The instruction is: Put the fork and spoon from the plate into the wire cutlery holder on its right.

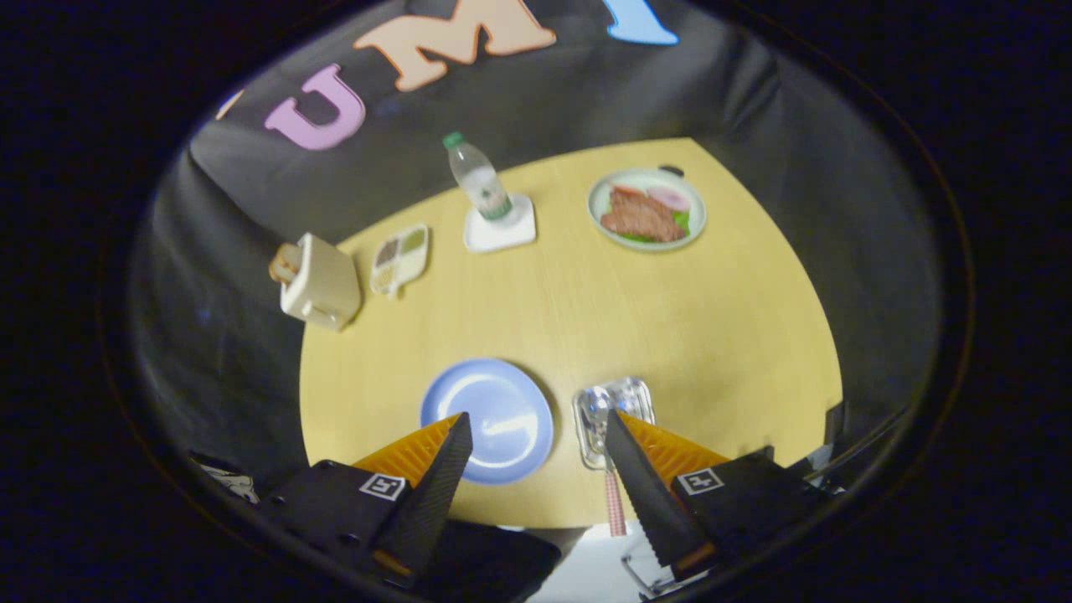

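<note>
The tool (536, 431) hangs above the near edge of the counter (670, 335), its fingers spread wide and gripping nothing. The blue plate (494, 410) lies bare between and just ahead of them. To its right the wire holder (624, 398) holds a spoon (598, 402), whose checked handle (615, 502) sticks out toward the tool.

Gripper (536, 429) open above table (670, 335), fingers spread, holding nothing. Blue plate (494, 414) between fingers, bare. Wire holder (599, 410) just right of plate, by right finger, with spoon (598, 404) in it, checked handle (615, 502) sticking out. Beyond: bottle (479, 180), food plate (646, 209), toaster (322, 283).
</note>
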Available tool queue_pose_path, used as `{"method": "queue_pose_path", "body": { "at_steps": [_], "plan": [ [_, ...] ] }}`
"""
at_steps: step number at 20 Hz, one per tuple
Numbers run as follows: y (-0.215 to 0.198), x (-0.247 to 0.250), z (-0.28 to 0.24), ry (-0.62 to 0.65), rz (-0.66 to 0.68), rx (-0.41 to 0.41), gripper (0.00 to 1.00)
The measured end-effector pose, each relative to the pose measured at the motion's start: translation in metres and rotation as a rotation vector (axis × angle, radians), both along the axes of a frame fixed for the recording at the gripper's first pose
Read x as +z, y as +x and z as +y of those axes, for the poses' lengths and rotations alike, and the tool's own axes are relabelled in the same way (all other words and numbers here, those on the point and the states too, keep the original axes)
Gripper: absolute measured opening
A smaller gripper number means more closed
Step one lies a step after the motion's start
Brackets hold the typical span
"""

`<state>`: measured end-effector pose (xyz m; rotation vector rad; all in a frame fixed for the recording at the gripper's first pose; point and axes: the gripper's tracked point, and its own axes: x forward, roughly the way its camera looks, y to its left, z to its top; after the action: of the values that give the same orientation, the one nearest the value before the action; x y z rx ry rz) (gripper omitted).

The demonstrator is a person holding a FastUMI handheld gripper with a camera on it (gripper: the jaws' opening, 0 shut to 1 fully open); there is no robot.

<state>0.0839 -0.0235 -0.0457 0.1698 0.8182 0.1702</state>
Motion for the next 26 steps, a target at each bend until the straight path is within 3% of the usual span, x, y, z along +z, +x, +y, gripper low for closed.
{"method": "queue_pose_path", "body": {
  "at_steps": [3, 6, 12, 17, 26],
  "plan": [
    [0.008, 0.053, 0.004, -0.004, -0.358, -0.035, 1.0],
    [-0.015, 0.098, 0.003, -0.033, -0.637, -0.071, 1.0],
    [-0.08, 0.146, 0.006, -0.12, -1.016, -0.139, 1.0],
    [-0.129, 0.171, 0.027, -0.085, -1.199, -0.151, 1.0],
    [-0.145, 0.169, 0.033, -0.032, -1.223, -0.187, 1.0]
  ]
}}
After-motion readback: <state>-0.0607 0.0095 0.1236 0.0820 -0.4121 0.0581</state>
